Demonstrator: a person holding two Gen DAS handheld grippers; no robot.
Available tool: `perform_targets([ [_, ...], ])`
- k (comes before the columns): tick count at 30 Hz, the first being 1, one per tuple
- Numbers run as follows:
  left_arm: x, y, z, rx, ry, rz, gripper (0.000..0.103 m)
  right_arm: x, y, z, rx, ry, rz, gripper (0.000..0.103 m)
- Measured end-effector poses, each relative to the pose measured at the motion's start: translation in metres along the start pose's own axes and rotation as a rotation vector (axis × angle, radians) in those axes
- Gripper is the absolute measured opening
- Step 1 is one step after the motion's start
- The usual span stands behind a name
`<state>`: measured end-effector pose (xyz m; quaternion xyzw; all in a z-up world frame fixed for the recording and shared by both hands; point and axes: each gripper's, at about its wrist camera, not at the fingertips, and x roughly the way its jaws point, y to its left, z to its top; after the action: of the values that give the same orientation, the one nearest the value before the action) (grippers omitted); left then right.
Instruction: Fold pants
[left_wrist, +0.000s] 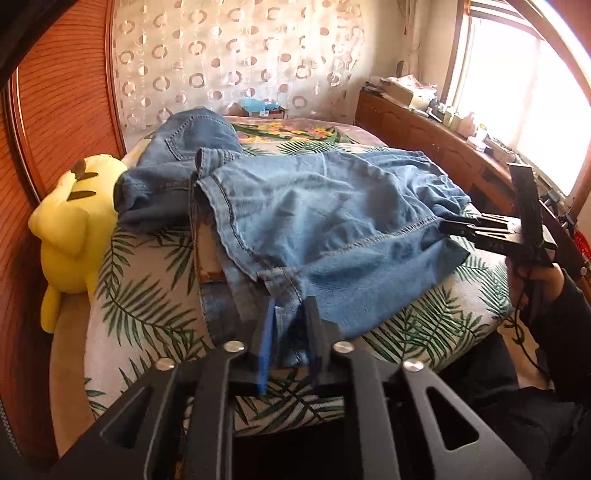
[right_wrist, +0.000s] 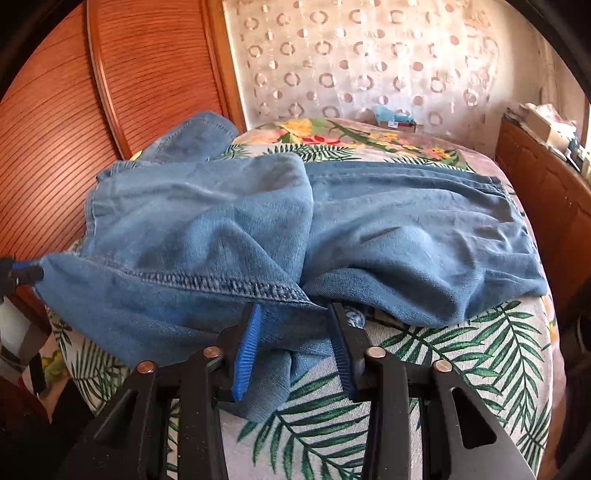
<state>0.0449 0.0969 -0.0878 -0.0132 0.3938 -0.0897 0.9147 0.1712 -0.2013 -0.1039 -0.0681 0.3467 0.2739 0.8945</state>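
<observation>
The pants (right_wrist: 229, 229) are lying across the bed (right_wrist: 424, 387), bunched and inside out in places, with their long axis running side to side along the bed's near edge and one end trailing off toward the far left corner by the headboard (left_wrist: 66, 110). The left gripper (left_wrist: 290, 325) is pinching a seamed tip of denim between its fingers, which are drawn in close on the cloth at the near edge. The right gripper (right_wrist: 293, 332) is sitting farther along that same edge, its fingers standing wider apart with a stitched fold of denim between them; whether the pads are actually biting the cloth cannot be told from either view, though in the left view its fingers look pressed together on the hem.

Between the two grippers the hem is stretching in a fairly straight line, so both hands are holding one edge of the same leg panel. The bulk of the pants is lying ahead of both grippers, toward the far edge. The right gripper is nearer the loose leg end reaching the bed's right side; the left is nearer the waist heap beside the yellow plush (left_wrist: 74, 229). The coming fold probably depends on carrying this shared edge forward over that bulk.
</observation>
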Motion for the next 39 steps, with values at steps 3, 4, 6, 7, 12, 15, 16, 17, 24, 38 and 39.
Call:
perform_targets([
  [3, 0.0, 0.003, 0.006, -0.008, -0.013, 0.012, 0.043, -0.011, 0.002, -0.003, -0.023, 0.003, 0.039, 0.0],
  [4, 0.0, 0.005, 0.01, -0.009, -0.02, 0.019, 0.047, -0.016, 0.002, -0.005, -0.03, 0.001, 0.044, 0.0],
  [6, 0.001, 0.007, 0.013, -0.008, -0.027, 0.027, 0.06, -0.023, 0.0, -0.011, -0.03, 0.002, 0.047, 0.0],
  [7, 0.002, 0.007, 0.017, -0.008, -0.032, 0.029, 0.067, -0.025, 0.0, -0.014, -0.031, 0.005, 0.046, 0.0],
  [12, 0.017, 0.004, 0.028, -0.009, -0.038, 0.032, 0.078, -0.039, -0.009, -0.009, -0.01, -0.052, 0.025, 0.0],
  [15, 0.027, -0.001, 0.034, -0.005, -0.034, 0.029, 0.078, -0.039, -0.006, -0.005, -0.027, -0.065, -0.004, 0.005],
  [16, 0.031, -0.003, 0.035, -0.003, -0.031, 0.026, 0.078, -0.035, -0.006, -0.003, -0.028, -0.063, -0.002, 0.009],
  [17, 0.035, -0.005, 0.037, -0.001, -0.028, 0.026, 0.078, -0.03, -0.005, -0.001, -0.028, -0.059, -0.004, 0.024],
  [24, 0.059, -0.013, 0.042, 0.014, -0.008, 0.022, 0.078, 0.009, -0.007, 0.009, -0.04, 0.004, 0.036, 0.047],
  [38, 0.079, -0.011, 0.037, 0.008, 0.021, 0.048, 0.078, -0.038, -0.027, -0.01, 0.019, -0.015, 0.095, 0.007],
  [39, 0.08, -0.011, 0.036, 0.006, 0.02, 0.049, 0.078, -0.043, -0.032, -0.01, 0.035, -0.025, 0.081, 0.008],
])
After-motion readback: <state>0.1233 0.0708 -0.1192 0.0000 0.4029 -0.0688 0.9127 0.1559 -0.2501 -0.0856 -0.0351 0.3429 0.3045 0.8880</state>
